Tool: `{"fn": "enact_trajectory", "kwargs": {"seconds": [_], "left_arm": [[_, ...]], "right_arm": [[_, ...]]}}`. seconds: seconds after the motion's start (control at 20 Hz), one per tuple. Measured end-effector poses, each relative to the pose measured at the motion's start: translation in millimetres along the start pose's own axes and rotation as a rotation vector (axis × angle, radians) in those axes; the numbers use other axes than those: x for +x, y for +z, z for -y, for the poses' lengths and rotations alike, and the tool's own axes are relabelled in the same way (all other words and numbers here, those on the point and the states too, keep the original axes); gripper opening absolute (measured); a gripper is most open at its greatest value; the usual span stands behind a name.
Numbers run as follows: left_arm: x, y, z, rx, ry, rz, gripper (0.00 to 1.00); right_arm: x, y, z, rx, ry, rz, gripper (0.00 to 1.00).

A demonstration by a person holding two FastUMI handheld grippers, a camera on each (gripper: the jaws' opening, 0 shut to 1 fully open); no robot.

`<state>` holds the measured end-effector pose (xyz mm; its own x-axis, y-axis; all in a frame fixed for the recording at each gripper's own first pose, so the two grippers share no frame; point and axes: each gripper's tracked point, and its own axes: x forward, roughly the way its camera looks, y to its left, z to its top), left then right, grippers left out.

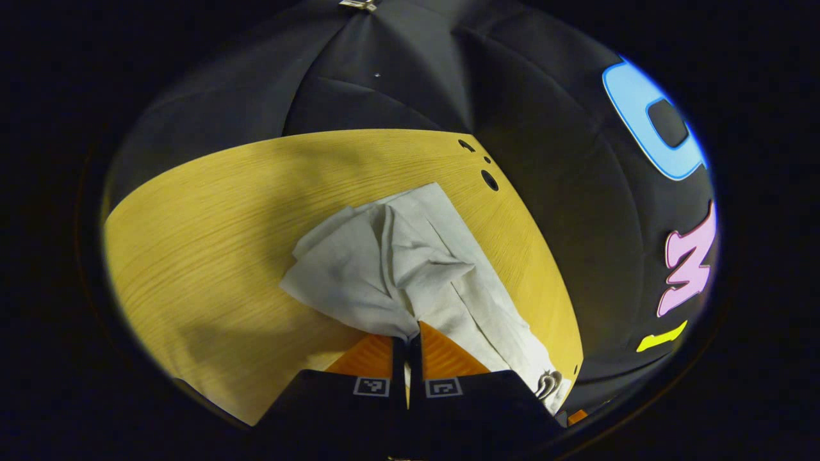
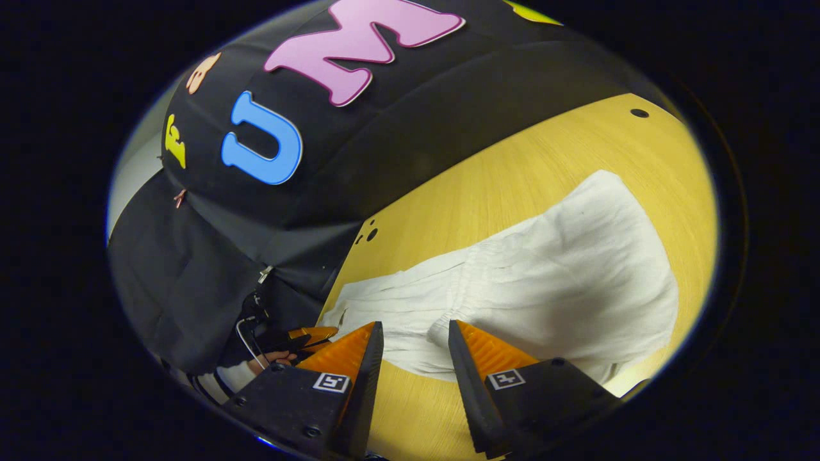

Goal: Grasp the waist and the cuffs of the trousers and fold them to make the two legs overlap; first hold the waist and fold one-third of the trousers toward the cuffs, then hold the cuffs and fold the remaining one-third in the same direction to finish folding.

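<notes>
Wooden worktop (image 1: 192, 256) carries the white trousers (image 1: 397, 269), bunched | your left claw (image 1: 408, 333) is clamped together on a fold of the cloth | your right claw (image 2: 415, 336) stands apart, fingers either side of the gathered waist edge.

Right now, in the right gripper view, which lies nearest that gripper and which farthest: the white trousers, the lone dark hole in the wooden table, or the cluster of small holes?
1. White trousers, at the open right gripper.
2. Cluster of small holes, upper left on the wooden table.
3. Lone dark hole, far upper right.
</notes>
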<state>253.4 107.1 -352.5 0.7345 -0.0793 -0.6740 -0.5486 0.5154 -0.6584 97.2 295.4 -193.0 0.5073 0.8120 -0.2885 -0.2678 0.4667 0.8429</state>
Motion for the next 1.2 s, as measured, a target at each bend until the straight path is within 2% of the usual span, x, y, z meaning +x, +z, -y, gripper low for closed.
{"fn": "enact_trajectory", "kwargs": {"seconds": [0.1,0.15,0.3,0.45,0.6,0.9,1.05,1.1,1.2], "left_arm": [[-5.2,8.2,8.0,-0.037,-0.040,0.033,0.10],[-8.0,14.9,15.6,-0.051,-0.071,0.058,0.06],[-17.5,32.1,50.6,-0.053,-0.155,0.132,0.06],[-27.1,37.4,95.4,0.028,-0.217,0.185,0.06],[-39.6,25.8,154.6,0.166,-0.306,0.216,0.06],[-56.7,-49.2,258.4,0.420,-0.464,0.187,0.06],[-56.5,-100.4,287.8,0.551,-0.510,0.142,0.06],[-57.2,-120.8,297.2,0.597,-0.528,0.123,0.02],[-54.2,-160.6,313.0,0.677,-0.558,0.077,0.06]], "right_arm": [[-15.7,0.1,14.2,0.002,-0.033,0.010,0.63],[-25.1,0.7,20.0,0.001,-0.044,0.014,0.63],[-50.3,7.2,31.6,0.013,-0.065,0.029,0.63],[-73.4,18.3,37.5,0.019,-0.076,0.056,0.63],[-97.4,31.0,46.6,0.029,-0.090,0.090,0.63],[-141.1,47.2,89.4,0.159,-0.132,0.163,0.63],[-162.0,56.8,112.7,0.195,-0.159,0.204,0.63],[-170.8,61.2,118.6,0.198,-0.164,0.219,0.63],[-186.1,71.1,131.5,0.209,-0.177,0.249,0.63]]}}
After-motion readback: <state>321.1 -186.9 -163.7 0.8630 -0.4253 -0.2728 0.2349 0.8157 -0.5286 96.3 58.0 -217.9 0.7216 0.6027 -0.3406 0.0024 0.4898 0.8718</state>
